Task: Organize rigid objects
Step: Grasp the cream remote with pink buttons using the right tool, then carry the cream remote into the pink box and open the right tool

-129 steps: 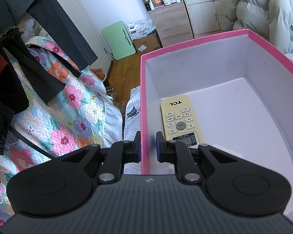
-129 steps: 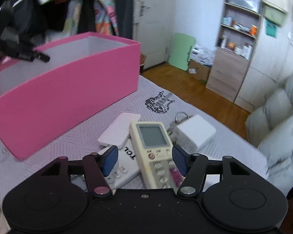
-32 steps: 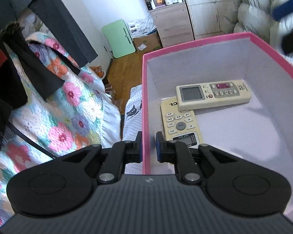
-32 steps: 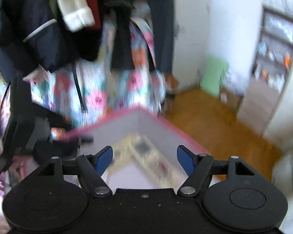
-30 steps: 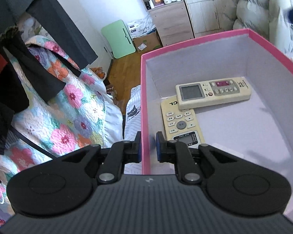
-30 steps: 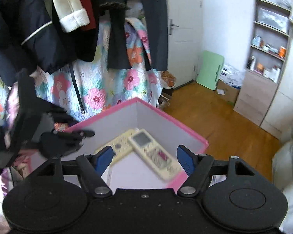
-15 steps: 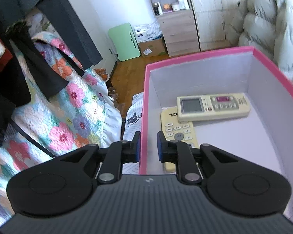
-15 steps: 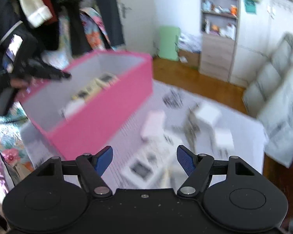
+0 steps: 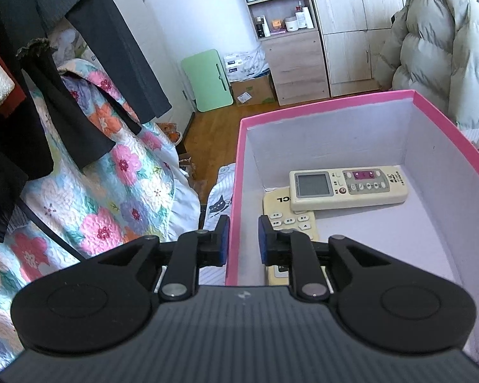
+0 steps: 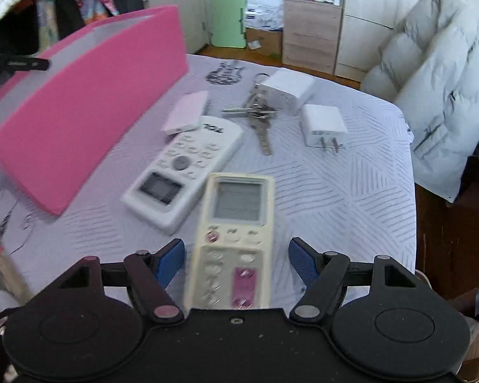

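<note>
Pink box [image 9: 335, 105] is sitting at the left edge of a striped white cover [image 10: 351, 191], and the left claw [image 9: 242, 239] is pinching its near side wall, one blue pad outside and one inside, jaws nearly together. Inside it a screen-topped cream remote [image 9: 348, 188] is lying crosswise, overlapping the top of a yellowish TCL remote [image 9: 290, 220] beneath. The right claw [image 10: 236, 260] is hanging low over the cover with its jaws spread wide; a loose cream remote [image 10: 236, 223] is lying between the fingers, touching neither pad. Just beyond it a white TCL remote [image 10: 188, 166] is resting at an angle, near the box's outer wall. Farther back are lying a pale flat case [image 10: 188, 111], a bunch of keys [image 10: 258, 115], a white plug charger [image 10: 322, 124] and a white block adapter [image 10: 287, 89]
</note>
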`<state>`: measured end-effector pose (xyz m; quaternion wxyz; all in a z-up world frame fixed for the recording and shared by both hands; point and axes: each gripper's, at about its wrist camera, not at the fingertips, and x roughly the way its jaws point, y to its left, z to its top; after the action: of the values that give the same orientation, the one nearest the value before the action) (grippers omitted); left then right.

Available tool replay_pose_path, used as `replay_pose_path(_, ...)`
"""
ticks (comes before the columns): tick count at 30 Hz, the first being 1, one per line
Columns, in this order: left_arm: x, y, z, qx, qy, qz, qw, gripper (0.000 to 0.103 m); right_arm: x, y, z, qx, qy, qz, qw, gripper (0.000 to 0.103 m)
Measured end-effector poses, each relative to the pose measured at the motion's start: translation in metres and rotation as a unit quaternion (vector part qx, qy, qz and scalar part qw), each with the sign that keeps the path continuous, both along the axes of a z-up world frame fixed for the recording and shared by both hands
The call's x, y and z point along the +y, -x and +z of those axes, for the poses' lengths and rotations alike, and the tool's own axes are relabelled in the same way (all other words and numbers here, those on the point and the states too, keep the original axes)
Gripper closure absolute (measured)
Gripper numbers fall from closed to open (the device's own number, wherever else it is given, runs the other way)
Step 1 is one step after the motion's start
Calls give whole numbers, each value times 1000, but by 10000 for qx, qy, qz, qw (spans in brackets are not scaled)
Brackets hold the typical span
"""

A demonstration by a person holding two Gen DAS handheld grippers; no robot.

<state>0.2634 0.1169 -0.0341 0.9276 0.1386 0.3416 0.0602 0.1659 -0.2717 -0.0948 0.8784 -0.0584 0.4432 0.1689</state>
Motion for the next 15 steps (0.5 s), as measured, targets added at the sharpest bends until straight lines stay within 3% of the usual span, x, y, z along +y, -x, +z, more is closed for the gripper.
replay_pose_path(4,-1,2,-1,-24,-3,-32,10000,84,4,-4,-4,-212,81,121,9997,26)
replay_pose_path(6,1,1,-1,52,90,-110,9999,78,5,-1,-3,-279,136,182,9994,27)
replay_pose_path(9,5,-1,-1,111,253,-113,9996,78,5,4,-1,-175,134,126,9997,27)
replay_pose_path(12,7,0,0,41,319,-32,9995,82,6,10,2,-139,76,197,9997,43)
replay_pose_path(15,6,3,0,-95,224,52,9997,88,6,14,2,-231,95,31,9997,44)
